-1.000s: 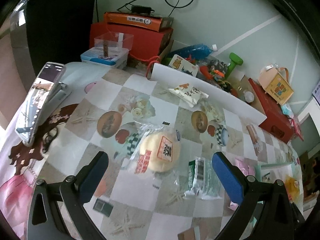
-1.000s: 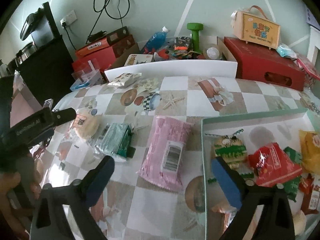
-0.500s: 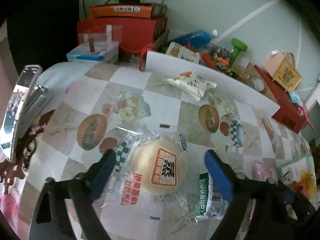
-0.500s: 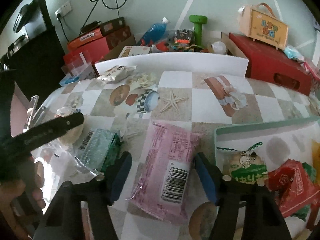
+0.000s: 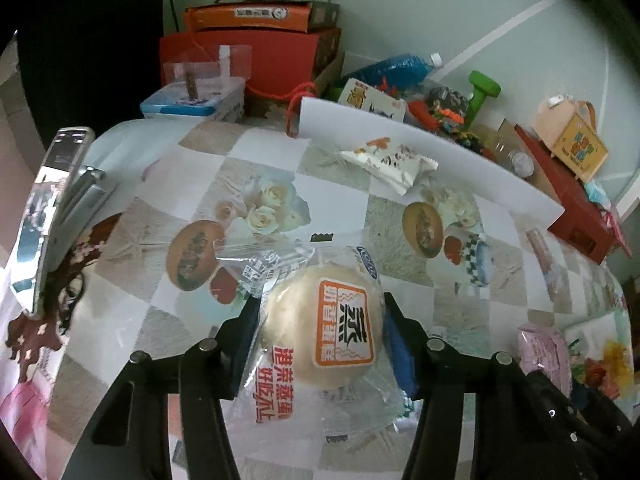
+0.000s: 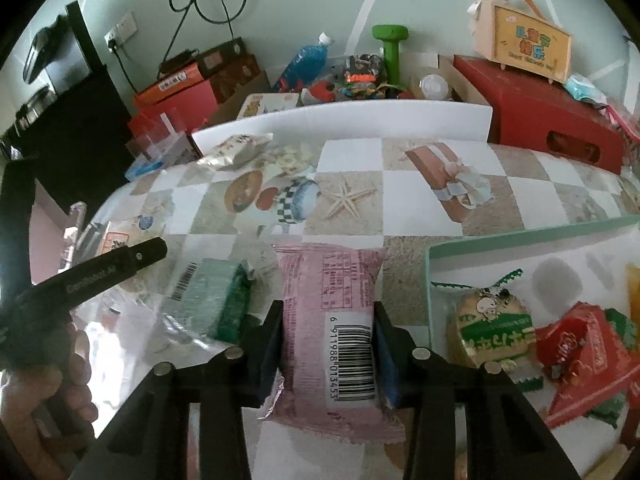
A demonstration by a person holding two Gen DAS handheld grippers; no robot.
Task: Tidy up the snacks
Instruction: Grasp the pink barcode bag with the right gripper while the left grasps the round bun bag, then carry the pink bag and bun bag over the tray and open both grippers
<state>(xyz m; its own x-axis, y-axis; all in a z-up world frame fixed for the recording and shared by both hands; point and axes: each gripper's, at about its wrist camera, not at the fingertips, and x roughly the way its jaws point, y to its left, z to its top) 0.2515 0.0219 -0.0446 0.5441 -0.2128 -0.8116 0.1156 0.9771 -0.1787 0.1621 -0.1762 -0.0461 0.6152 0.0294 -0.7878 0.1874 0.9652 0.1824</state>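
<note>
With both sets of jaws closing, the left hand-held gripper (image 5: 320, 332) pinching the bun packet (image 5: 324, 328) and the right hand-held gripper (image 6: 328, 344) the pink packet (image 6: 336, 320) on the desk (image 6: 400, 184), slippery wrappers risked slipping free.

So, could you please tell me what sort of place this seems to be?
Probably a lived-in room at home, not a lab: a table under a printed checked tablecloth, gift boxes such as the red box, and a green dumbbell in the clutter by the wall.

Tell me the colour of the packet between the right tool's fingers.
Pink packet with a white barcode label, clearest in the right wrist view.
</note>
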